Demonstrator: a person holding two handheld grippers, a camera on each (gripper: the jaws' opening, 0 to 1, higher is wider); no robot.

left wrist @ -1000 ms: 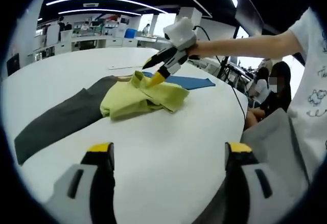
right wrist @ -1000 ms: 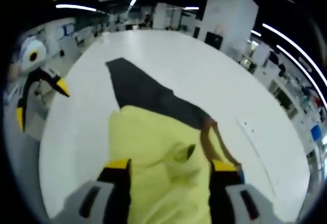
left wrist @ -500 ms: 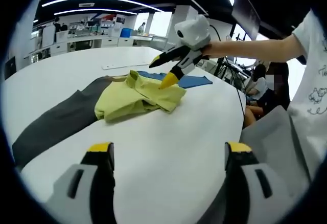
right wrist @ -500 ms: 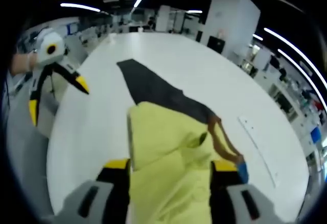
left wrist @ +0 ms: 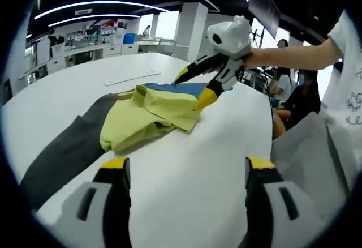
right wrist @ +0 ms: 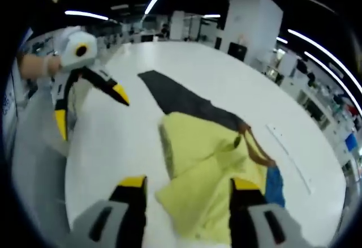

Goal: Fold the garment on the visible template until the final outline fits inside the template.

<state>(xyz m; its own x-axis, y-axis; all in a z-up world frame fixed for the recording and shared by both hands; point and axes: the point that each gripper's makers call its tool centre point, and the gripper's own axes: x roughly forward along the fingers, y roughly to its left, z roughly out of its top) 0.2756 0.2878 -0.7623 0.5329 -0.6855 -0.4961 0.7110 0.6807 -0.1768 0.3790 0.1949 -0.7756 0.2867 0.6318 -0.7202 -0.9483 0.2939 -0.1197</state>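
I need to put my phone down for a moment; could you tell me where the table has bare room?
The white table is bare between the left gripper and the yellow garment, and beyond it around the strip. The middle is crowded: garment on dark template, blue cloth, right gripper above.

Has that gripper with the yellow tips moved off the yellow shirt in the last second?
Yes. The right gripper has lifted off the yellow shirt and drawn back past its edge, fingers apart.

No legible text, label, brand, number or sign is found in either view. Small dark printed figures appear on the person's white shirt (left wrist: 352,98) at the edge of the left gripper view, but they form no readable characters.
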